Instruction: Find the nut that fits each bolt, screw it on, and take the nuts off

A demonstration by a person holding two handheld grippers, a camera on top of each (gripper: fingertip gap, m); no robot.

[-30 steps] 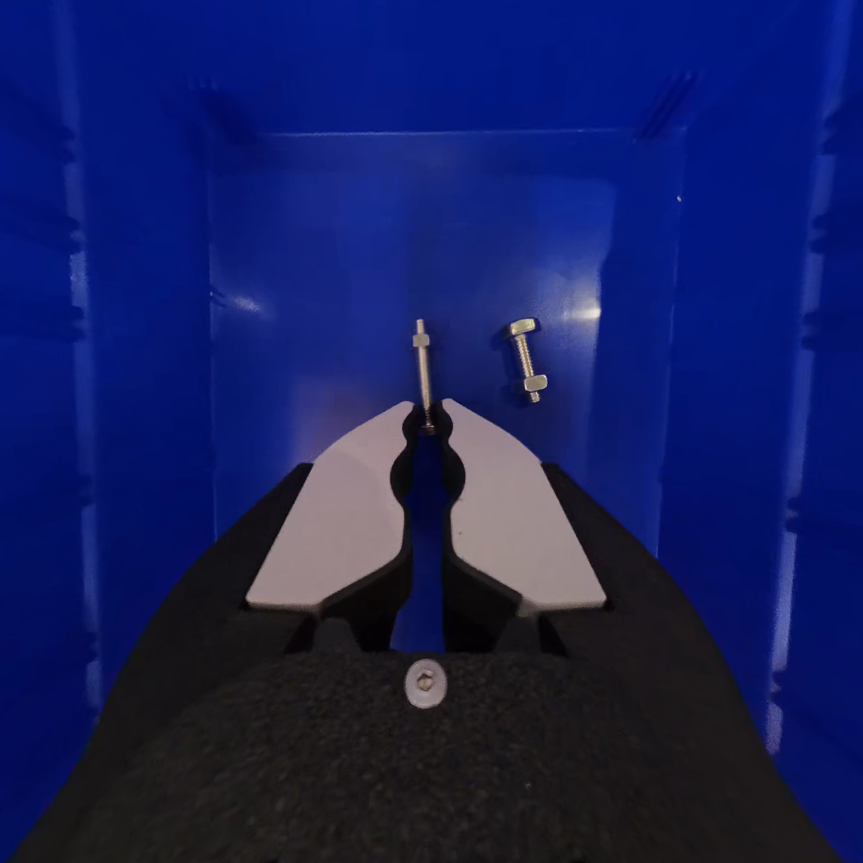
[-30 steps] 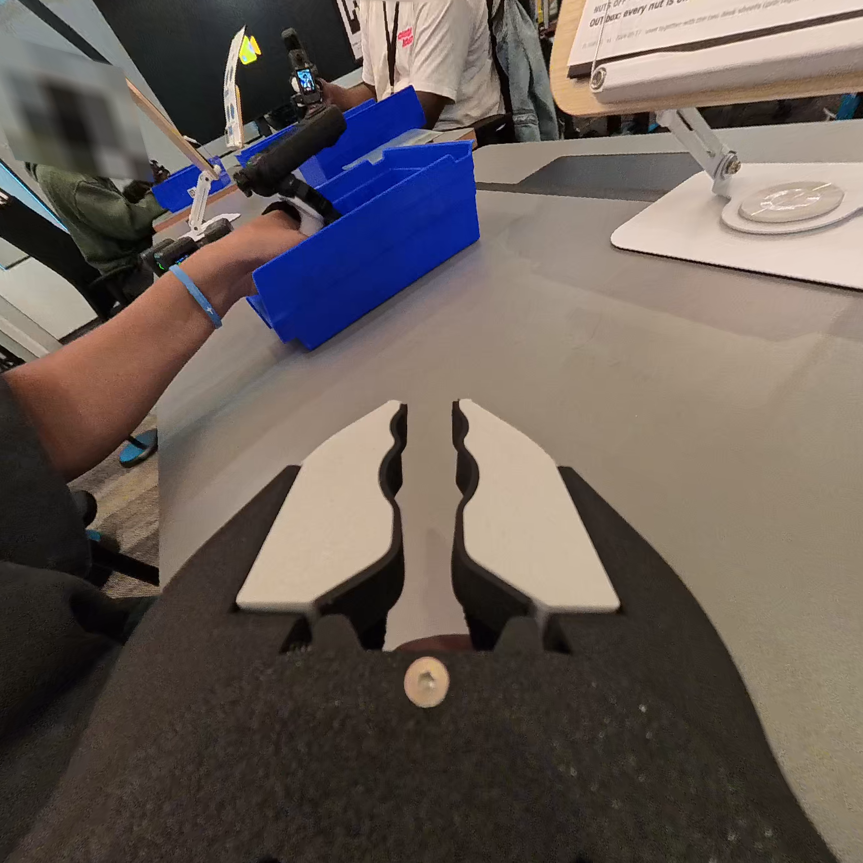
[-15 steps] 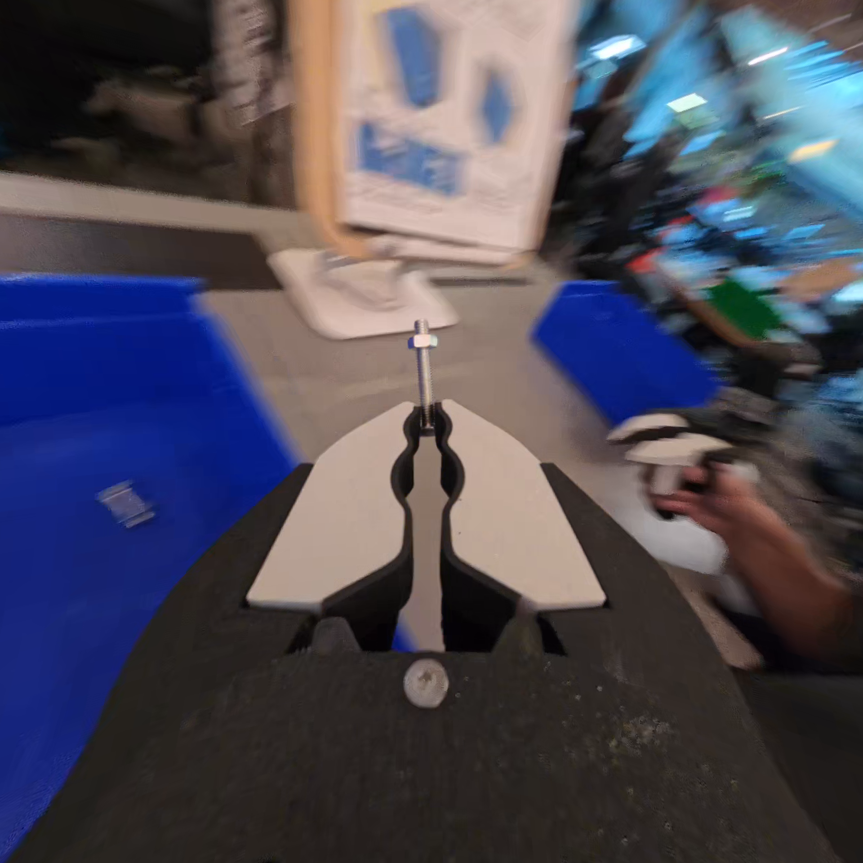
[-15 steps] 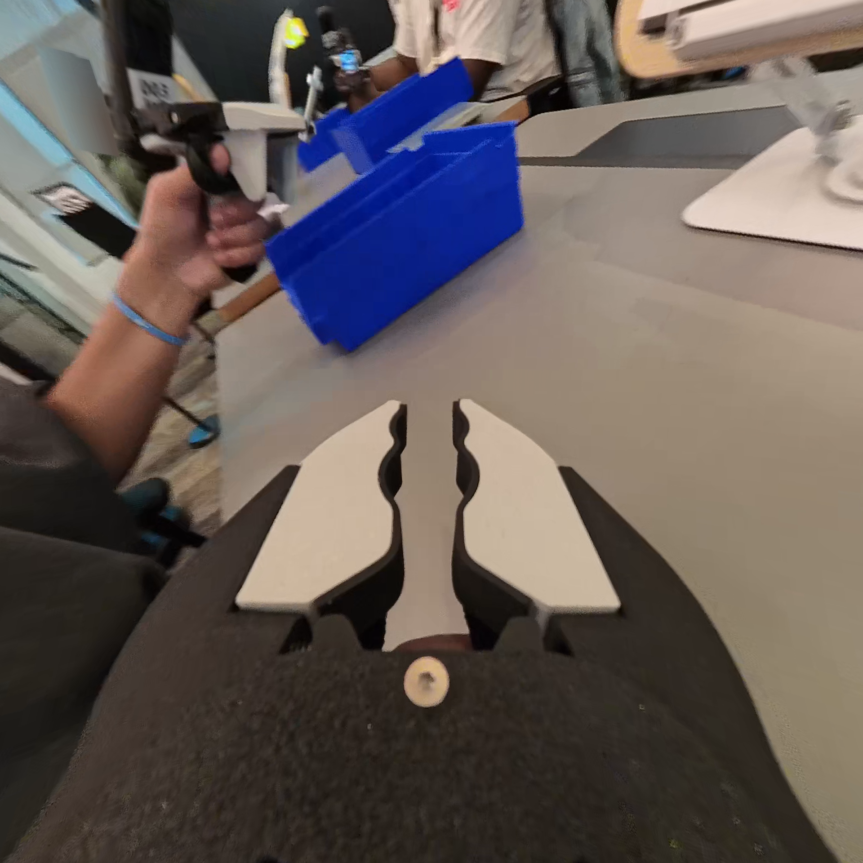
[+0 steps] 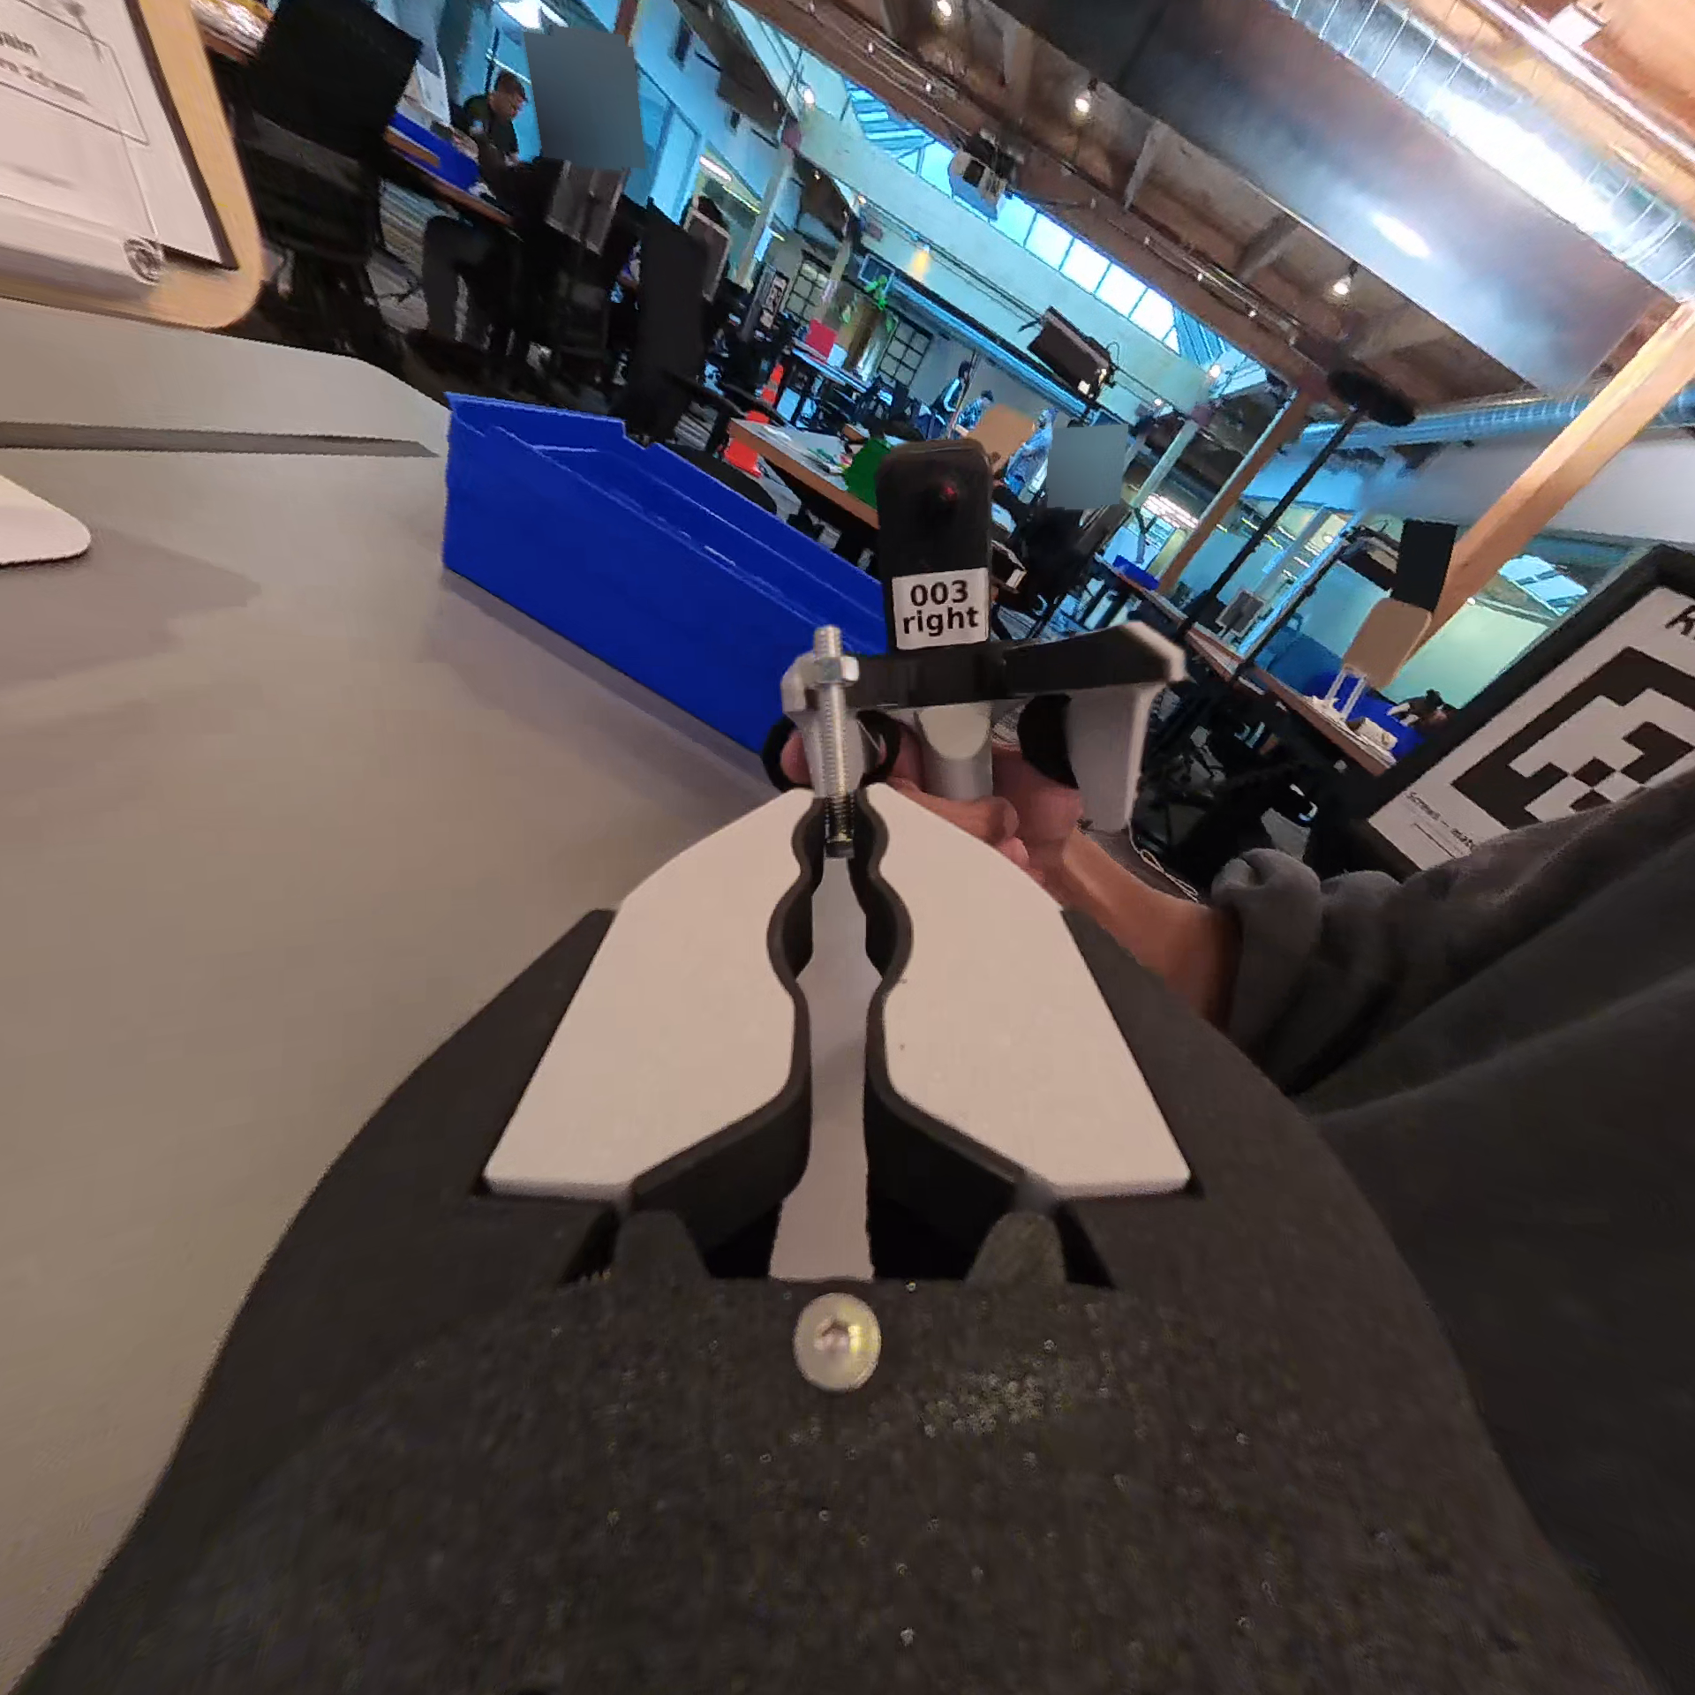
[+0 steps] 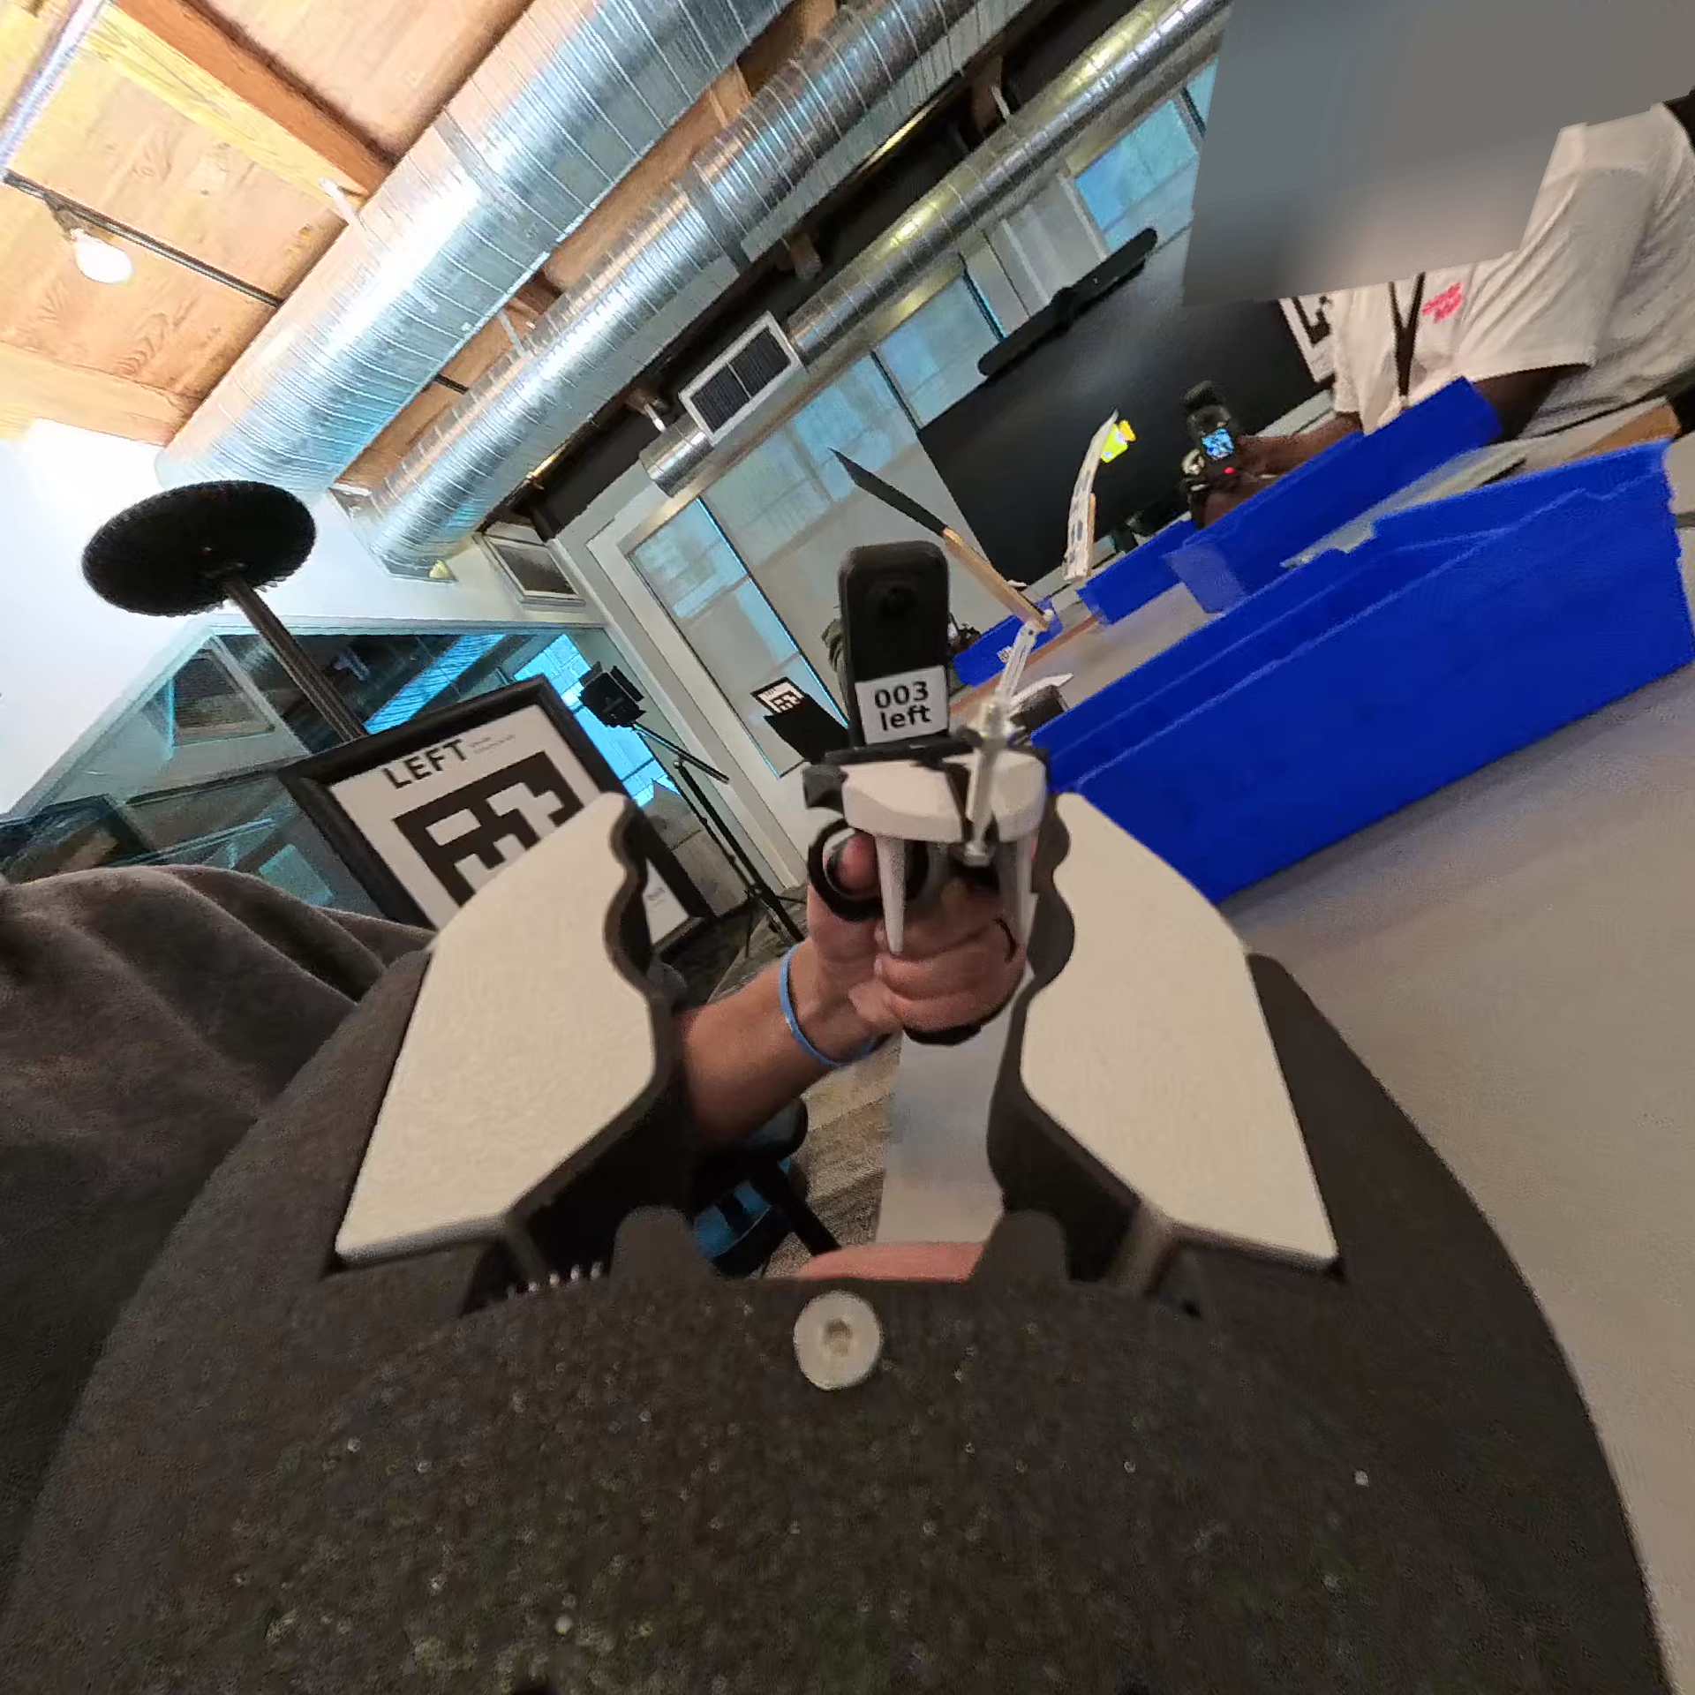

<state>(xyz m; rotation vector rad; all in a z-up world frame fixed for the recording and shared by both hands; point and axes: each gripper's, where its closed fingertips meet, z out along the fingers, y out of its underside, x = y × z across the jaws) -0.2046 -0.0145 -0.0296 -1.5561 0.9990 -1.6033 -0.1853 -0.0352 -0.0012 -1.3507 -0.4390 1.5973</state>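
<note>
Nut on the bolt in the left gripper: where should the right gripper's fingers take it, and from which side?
Take the nut across two opposite flats, coming in from beyond the bolt's free end, along its axis. The left gripper clamps the bolt's lower end, so the nut stands clear near the tip. The right gripper already faces it, open; it probably only needs centring on the nut.
</note>
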